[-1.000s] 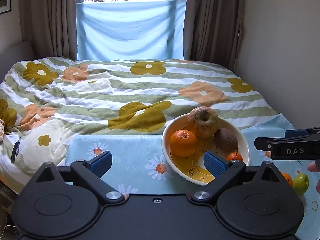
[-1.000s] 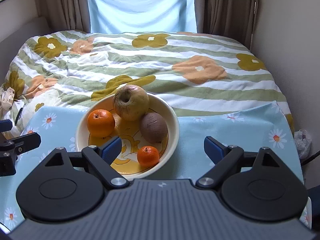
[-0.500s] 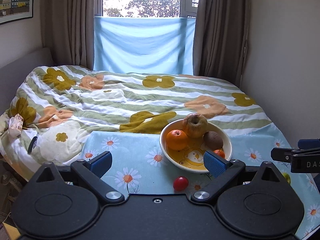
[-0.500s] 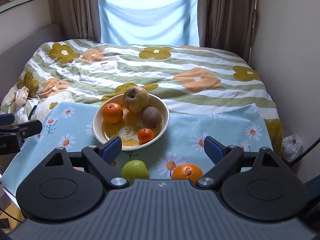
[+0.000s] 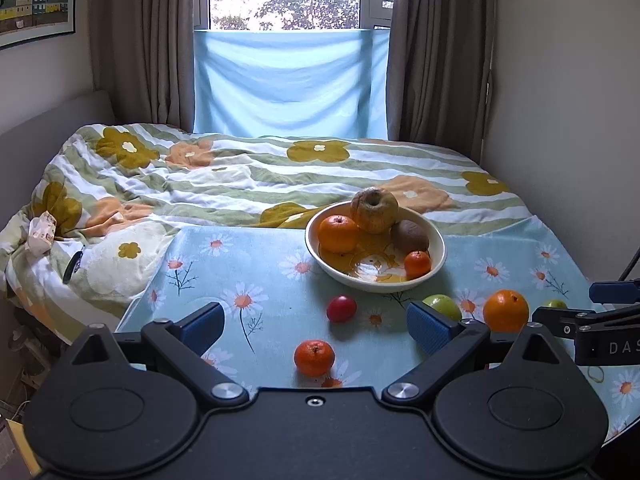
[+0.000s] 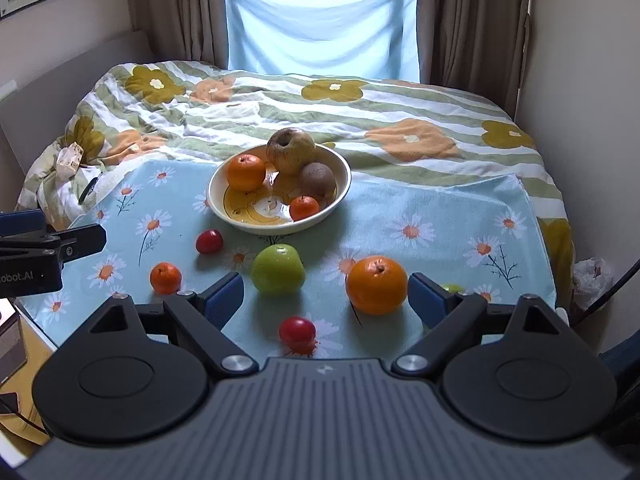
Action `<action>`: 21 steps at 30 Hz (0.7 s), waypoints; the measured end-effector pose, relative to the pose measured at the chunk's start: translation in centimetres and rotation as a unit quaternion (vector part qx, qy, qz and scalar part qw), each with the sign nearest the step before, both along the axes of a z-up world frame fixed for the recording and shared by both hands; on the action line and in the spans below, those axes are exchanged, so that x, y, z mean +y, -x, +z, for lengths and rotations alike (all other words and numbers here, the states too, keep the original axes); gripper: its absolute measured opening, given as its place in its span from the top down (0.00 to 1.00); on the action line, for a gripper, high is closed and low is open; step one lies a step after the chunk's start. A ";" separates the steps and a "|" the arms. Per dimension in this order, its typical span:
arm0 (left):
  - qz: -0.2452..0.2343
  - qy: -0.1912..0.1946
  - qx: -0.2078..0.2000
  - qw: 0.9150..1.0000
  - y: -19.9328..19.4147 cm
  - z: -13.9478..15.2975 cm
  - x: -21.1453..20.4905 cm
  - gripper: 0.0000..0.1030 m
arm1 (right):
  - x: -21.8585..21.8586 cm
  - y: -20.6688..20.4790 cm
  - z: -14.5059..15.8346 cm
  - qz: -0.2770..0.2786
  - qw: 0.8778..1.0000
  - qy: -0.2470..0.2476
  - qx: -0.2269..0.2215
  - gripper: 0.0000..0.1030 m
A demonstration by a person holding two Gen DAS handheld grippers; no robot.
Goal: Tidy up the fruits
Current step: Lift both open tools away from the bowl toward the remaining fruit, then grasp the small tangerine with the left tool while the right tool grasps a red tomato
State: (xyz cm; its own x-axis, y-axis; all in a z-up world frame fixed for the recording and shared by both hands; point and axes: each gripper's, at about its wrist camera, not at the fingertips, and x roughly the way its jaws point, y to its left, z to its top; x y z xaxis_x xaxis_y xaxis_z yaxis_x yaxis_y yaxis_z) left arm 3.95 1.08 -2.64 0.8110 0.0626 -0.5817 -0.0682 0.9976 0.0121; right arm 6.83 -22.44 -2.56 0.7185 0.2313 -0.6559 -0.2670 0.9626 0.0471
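A cream bowl (image 5: 438, 258) (image 6: 344, 184) on the daisy cloth holds a yellow-brown apple (image 6: 291, 151), an orange (image 6: 246, 172), a kiwi (image 6: 318, 179) and a small tangerine (image 6: 304, 207). Loose on the cloth lie a green apple (image 6: 278, 269), a large orange (image 6: 376, 285) (image 5: 505, 310), a small tangerine (image 6: 165, 278) (image 5: 314, 358), two red fruits (image 6: 209, 241) (image 6: 297, 331) and a small green fruit (image 6: 452, 288). My left gripper (image 5: 316, 326) stands open above the small tangerine. My right gripper (image 6: 326, 298) is open over the green apple and large orange. Neither holds anything.
The light blue daisy cloth (image 6: 440, 216) covers the near end of a bed with a flowered striped duvet (image 5: 240, 176). A wall runs along the right. A white plastic bag (image 6: 592, 276) lies off the right edge. Curtains and a window are behind.
Both grippers have pulled back and risen away from the bowl, so the loose fruits on the cloth have come into view. Both stay open.
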 end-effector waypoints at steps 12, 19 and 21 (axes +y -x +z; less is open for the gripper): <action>-0.007 -0.013 0.040 0.999 -3.0 -6.8 0.0 0.15 | 0.3 0.0 -6.7 -0.010 1.000 -0.003 0.025 0.02; -0.004 -0.009 0.063 0.998 -5.1 -9.7 0.5 0.30 | 1.0 -0.8 -9.5 -0.013 0.999 0.002 0.038 0.04; -0.005 -0.009 0.068 0.998 -5.6 -10.2 0.6 0.32 | 1.2 -0.9 -10.0 -0.010 0.999 0.002 0.041 0.06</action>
